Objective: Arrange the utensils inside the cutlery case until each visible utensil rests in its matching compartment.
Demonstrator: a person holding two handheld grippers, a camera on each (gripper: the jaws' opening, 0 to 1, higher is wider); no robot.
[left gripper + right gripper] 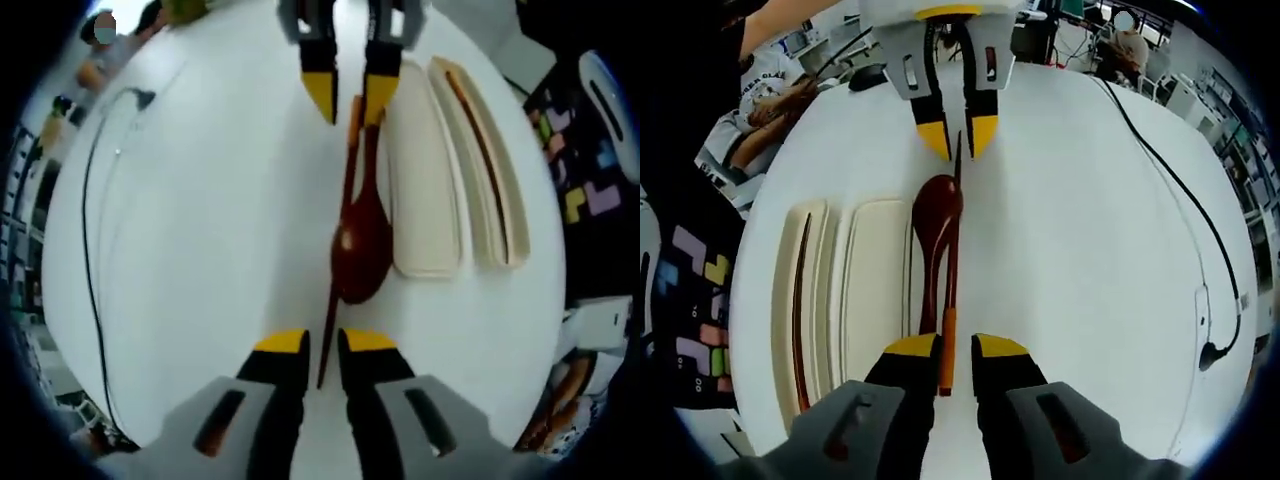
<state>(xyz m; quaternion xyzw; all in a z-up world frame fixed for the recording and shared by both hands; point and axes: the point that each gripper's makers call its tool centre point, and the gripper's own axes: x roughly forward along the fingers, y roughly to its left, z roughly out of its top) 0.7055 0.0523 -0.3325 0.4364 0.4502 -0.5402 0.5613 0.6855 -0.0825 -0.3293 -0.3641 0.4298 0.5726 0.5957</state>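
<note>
A dark red wooden spoon lies on the white table, its bowl beside the cream cutlery case. A thin dark chopstick with an orange end lies along the spoon. My left gripper is open, its jaws straddling the chopstick's thin tip. My right gripper is open around the orange end, facing the left gripper. In the left gripper view the right gripper stands at the top. The case's outer tray holds a second dark chopstick.
A black cable runs over the far side of the table. Coloured foam tiles lie on the floor past the case. People sit beyond the table edge.
</note>
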